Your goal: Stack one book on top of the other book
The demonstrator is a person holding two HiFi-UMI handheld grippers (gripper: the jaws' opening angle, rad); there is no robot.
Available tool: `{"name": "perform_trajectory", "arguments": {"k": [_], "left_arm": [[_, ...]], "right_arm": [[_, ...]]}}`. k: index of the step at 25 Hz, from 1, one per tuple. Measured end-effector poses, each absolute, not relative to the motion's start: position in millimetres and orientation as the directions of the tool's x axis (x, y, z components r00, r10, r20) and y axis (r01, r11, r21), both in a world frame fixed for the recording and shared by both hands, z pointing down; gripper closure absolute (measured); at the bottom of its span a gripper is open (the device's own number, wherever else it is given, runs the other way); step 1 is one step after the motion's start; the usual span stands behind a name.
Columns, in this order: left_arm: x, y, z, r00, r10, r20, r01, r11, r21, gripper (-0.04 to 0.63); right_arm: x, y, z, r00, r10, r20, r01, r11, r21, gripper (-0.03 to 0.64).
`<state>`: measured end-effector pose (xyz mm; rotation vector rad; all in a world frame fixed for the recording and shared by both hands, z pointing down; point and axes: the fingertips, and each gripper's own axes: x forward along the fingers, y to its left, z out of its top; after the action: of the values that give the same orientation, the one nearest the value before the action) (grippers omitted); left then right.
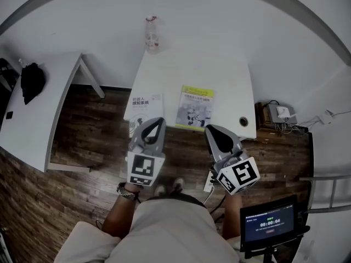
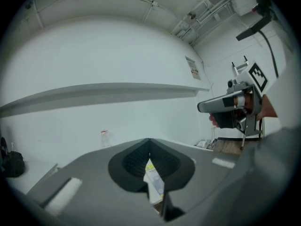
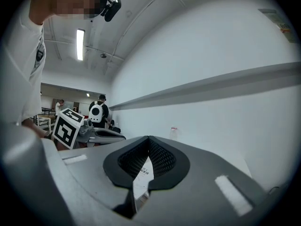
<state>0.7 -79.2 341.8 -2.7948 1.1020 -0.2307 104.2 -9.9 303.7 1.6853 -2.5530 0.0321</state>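
On the white tabletop a white book with a dark Chinese title and a yellow book lie side by side at its near edge, the left claw and right claw just short of it, both clenched, empty.

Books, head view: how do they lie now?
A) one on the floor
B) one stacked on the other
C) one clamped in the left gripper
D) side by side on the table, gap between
D: the white book and the yellow-cover book lie flat next to each other, with a strip of bare table showing between them.
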Motion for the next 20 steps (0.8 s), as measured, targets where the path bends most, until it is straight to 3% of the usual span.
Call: {"name": "perform_trajectory", "arguments": {"k": [8,14,20], "left_arm": [[23.4,-105.1,347.2,0.651,-0.742,0.160,-0.720,-0.670,-0.180,0.594],[-2.6,-124.5,379.0,0.520,-0.809,0.274,-0.805,-0.571,-0.159,0.594],[-20.9,-139.9,404.3,0.447,-0.842,0.304,-0.849,-0.506,-0.153,0.563]], "right_arm": [[141.7,-41.0,310.9,-0.386,-0.913,0.131,-0.920,0.392,0.023,0.615],[134.7,-60.0,334.6,-0.435,-0.881,0.186,-0.900,0.433,-0.058,0.611],[118.5,-84.7,357.4,-0.468,-0.853,0.232,-0.884,0.458,-0.100,0.568]]}}
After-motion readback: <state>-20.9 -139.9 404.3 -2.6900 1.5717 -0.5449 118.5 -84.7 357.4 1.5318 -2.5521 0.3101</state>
